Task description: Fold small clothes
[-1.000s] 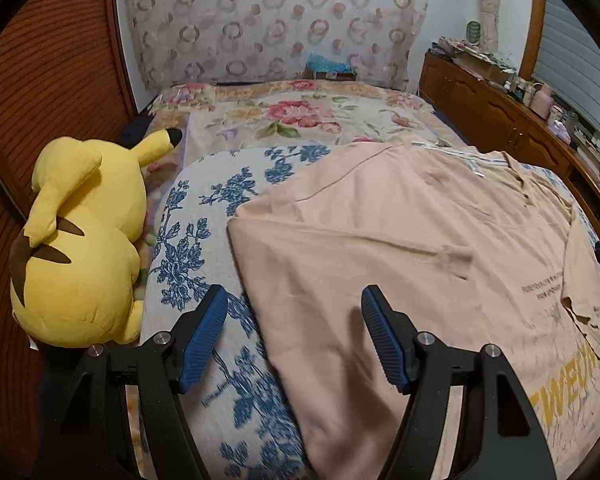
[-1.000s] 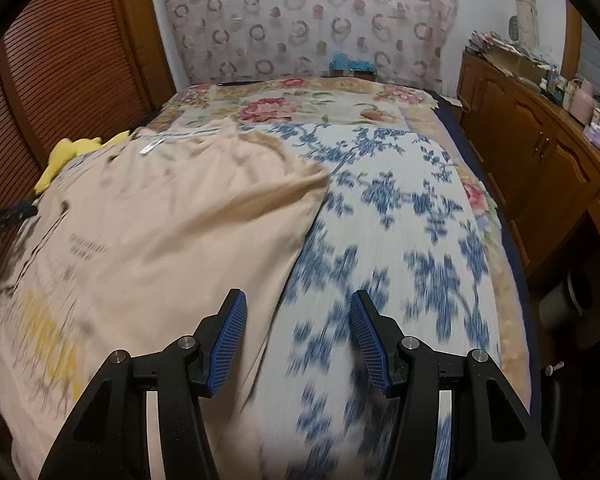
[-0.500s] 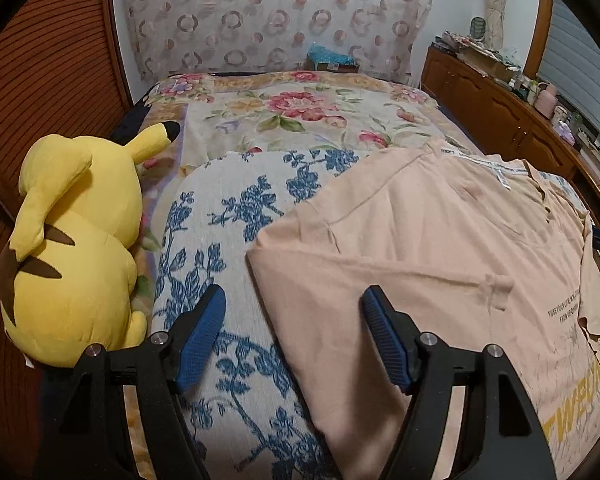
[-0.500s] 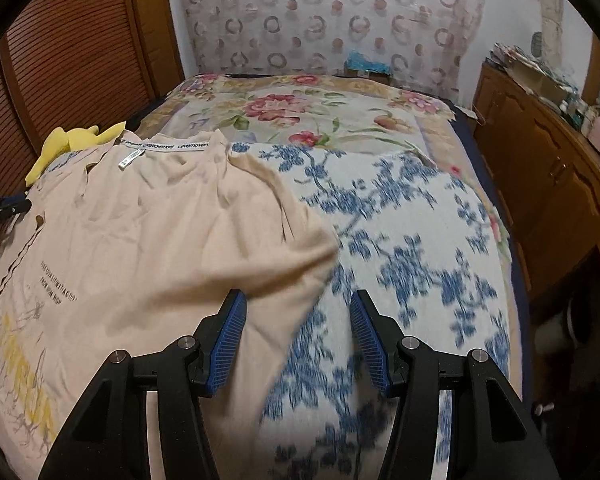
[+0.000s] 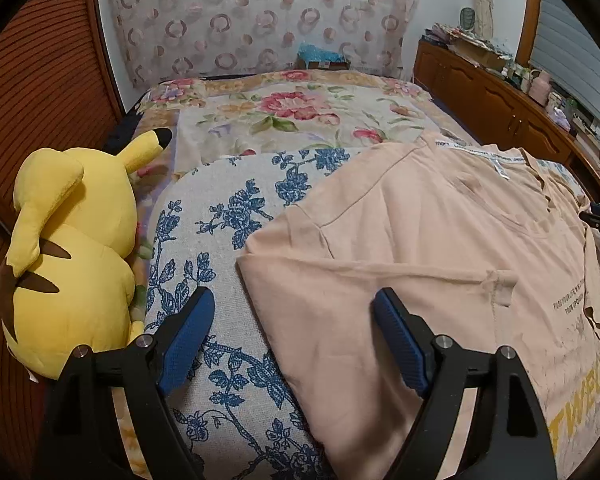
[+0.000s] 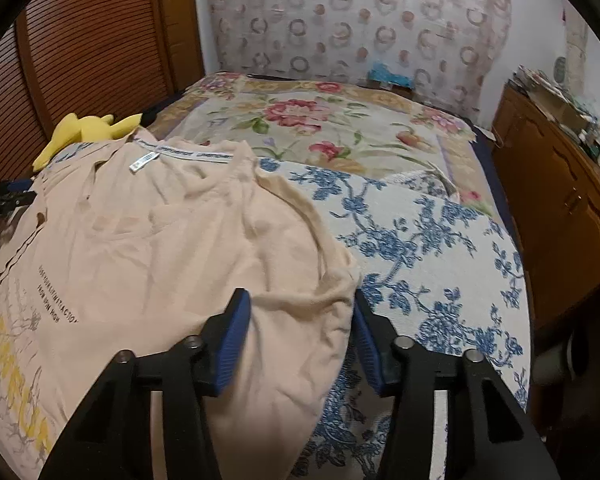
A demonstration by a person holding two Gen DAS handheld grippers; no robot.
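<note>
Lying spread on the blue-flowered blanket (image 5: pixel 220 240) of the bed (image 6: pixel 340 128), a peach T-shirt (image 5: pixel 440 240) is seen face up, collar toward the far end and yellow print toward the near edge, with a yellow plush toy (image 5: pixel 68 264) just beside the bed's left side.

The main risk is judged to be a one-layer or missed pinch. The left gripper (image 5: pixel 294 336) is held with its jaws spread wide, having just been opening, and the shirt's left edge lies between them, untouched. If the jaws are closed too high, only blanket or nothing could be caught. The right gripper (image 6: pixel 302 340) is held with its jaws partly spread, having just been closing, over the bunched right sleeve, which is not yet pinched. The crumpled cloth there could be dragged unevenly, so that a skewed fold is produced.

Both grippers are pointed steeply downward and forward over the near part of the shirt, one at each side edge, above the cloth.
</note>
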